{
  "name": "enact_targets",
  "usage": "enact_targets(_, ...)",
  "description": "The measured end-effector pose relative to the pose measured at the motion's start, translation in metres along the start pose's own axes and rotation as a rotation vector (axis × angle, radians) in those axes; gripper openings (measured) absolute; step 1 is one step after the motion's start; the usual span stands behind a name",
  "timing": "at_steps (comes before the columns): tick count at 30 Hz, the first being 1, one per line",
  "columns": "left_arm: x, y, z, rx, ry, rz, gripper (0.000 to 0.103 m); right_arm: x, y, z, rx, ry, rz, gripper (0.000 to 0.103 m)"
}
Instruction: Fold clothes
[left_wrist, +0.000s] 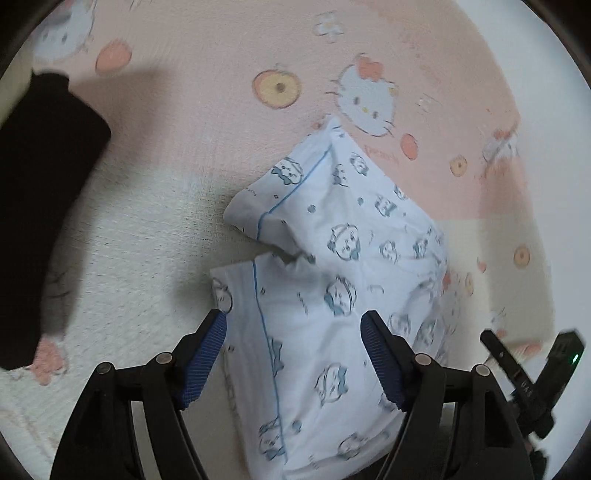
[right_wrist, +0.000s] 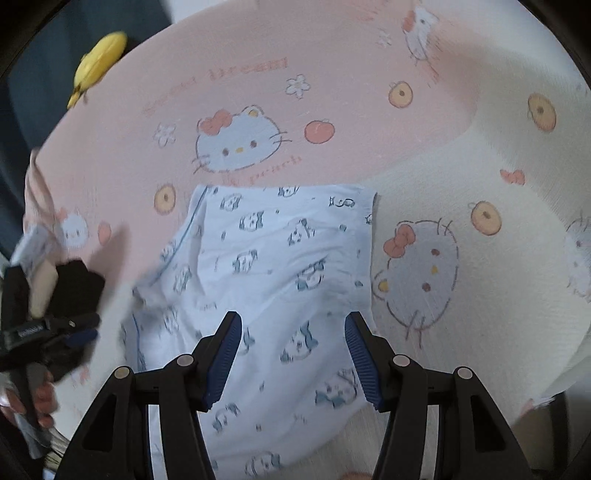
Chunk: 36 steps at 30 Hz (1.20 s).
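Note:
A pale blue garment printed with small cartoon faces and edged with blue piping lies partly folded on the pink and cream cartoon-cat bedsheet. My left gripper hovers over its near part, jaws wide apart and nothing pinched between the blue pads. In the right wrist view the same garment spreads out with a straight far edge. My right gripper hangs above it, also open, with the cloth lying loose under the fingers.
A black cloth mass fills the left side of the left wrist view. A yellow object lies at the sheet's far left edge, with dark blue beyond it. The left gripper's body and a hand show at the left margin.

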<state>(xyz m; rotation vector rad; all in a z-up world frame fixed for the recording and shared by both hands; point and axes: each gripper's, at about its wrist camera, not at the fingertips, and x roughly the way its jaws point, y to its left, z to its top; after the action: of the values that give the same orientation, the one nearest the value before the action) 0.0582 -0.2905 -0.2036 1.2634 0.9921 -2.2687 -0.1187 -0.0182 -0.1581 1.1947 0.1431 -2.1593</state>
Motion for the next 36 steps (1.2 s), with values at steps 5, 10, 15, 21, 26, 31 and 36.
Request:
enact_targets(5,-0.022,-0.027,-0.023,0.205,-0.069,0.092,0.074,-0.029,0.044,-0.007,-0.271,-0.06,-0.091,0.057)
enact_targets(10,-0.041,-0.049,-0.041,0.387,-0.12,0.174,0.074,-0.052,0.08,-0.018,-0.629,-0.084,-0.225,0.057)
enact_targets(15,-0.047,-0.06,-0.062,0.524,-0.119,0.212,0.074,-0.057,0.09,-0.034,-0.907,-0.075,-0.37,0.057)
enact_targets(21,-0.034,-0.062,-0.079,0.544,-0.082,0.199,0.074,-0.04,0.086,-0.083,-1.232,-0.001,-0.466,0.057)
enact_targets(26,-0.018,-0.069,-0.096,0.591,-0.007,0.153,0.074,-0.025,0.087,-0.109,-1.326,0.061,-0.42,0.057)
enact_targets(31,-0.011,-0.074,-0.121,0.756,0.033,0.177,0.074,-0.016,0.111,-0.13,-1.362,0.075,-0.309,0.057)
enact_targets(36,-0.015,-0.066,-0.139,0.873,0.035,0.217,0.074,-0.012,0.139,-0.159,-1.439,0.076,-0.232,0.057)
